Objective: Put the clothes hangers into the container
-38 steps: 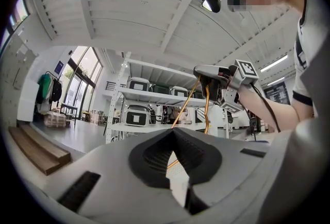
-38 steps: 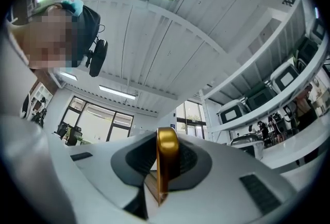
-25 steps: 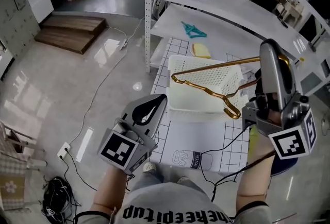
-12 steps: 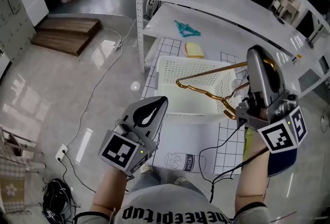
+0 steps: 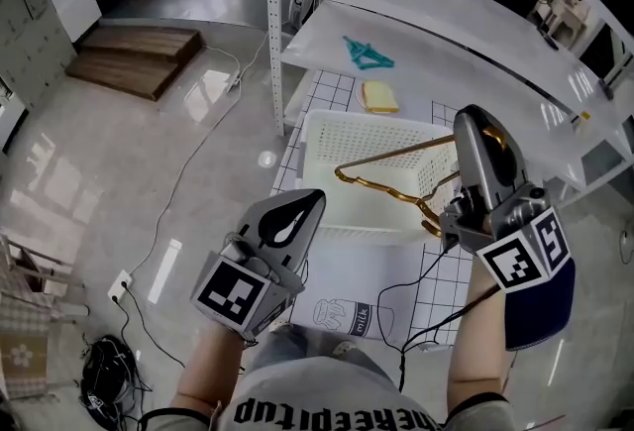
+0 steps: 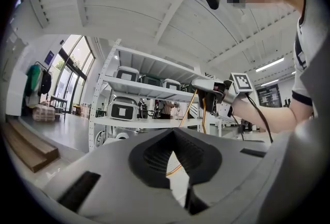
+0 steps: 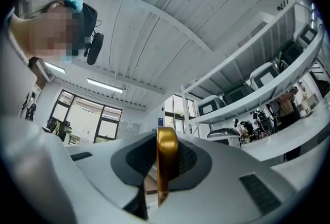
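The right gripper point(image 5: 479, 134) was clenched on the gold hanger point(image 5: 381, 185), which extended toward 9 o'clock from the jaws and hung over the white basket point(image 5: 349, 134). The left gripper point(image 5: 303, 203), at the basket's 7 o'clock, was closed on nothing.

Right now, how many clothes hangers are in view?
2. A gold hanger is held by the right gripper over the white basket; a teal hanger lies on the shelf behind. More may be hidden.

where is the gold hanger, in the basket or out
Out: the right gripper grips the gold hanger by its hook, frame hanging over the white basket.
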Action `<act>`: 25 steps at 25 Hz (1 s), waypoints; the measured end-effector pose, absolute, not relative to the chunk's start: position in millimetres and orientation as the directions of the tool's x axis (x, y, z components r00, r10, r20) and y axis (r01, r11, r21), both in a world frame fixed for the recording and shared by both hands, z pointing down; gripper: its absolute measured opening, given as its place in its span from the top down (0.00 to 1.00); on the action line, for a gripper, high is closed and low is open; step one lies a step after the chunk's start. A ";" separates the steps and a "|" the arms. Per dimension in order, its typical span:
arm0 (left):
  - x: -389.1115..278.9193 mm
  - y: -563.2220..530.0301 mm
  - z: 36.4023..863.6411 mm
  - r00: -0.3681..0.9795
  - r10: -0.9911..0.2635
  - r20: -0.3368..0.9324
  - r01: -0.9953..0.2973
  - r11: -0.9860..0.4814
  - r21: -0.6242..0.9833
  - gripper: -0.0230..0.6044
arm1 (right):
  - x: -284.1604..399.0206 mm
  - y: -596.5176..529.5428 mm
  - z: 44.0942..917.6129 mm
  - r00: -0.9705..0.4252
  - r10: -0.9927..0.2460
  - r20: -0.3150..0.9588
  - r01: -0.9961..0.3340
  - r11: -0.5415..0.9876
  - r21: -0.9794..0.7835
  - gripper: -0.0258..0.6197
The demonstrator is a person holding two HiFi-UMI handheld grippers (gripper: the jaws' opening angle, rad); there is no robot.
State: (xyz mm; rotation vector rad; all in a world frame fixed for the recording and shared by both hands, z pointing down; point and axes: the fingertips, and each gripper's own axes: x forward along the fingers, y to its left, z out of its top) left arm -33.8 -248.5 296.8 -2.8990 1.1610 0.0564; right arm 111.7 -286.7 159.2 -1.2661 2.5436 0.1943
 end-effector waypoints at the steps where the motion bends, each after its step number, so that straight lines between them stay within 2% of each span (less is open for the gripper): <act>1: -33.9 -248.9 298.4 0.721 -0.692 -0.033 -0.692 -0.722 0.000 0.94 | 111.2 -288.4 162.7 -0.573 -0.756 -0.317 -0.794 0.608 -0.013 0.87; 17: -47.7 -254.1 315.6 0.698 -0.715 0.027 -0.716 -0.697 0.049 0.94 | 94.7 -321.9 237.6 -0.591 -0.782 -0.198 -0.791 0.610 -0.051 0.87; 21: -53.3 -259.1 314.9 0.691 -0.723 -0.015 -0.722 -0.691 0.023 0.94 | 92.0 -329.0 252.3 -0.594 -0.785 -0.175 -0.788 0.612 -0.073 0.86; 25: -55.2 -260.7 318.1 0.689 -0.725 -0.002 -0.725 -0.689 0.023 0.94 | 95.7 -336.7 263.9 -0.581 -0.798 -0.157 -0.792 0.599 -0.116 0.83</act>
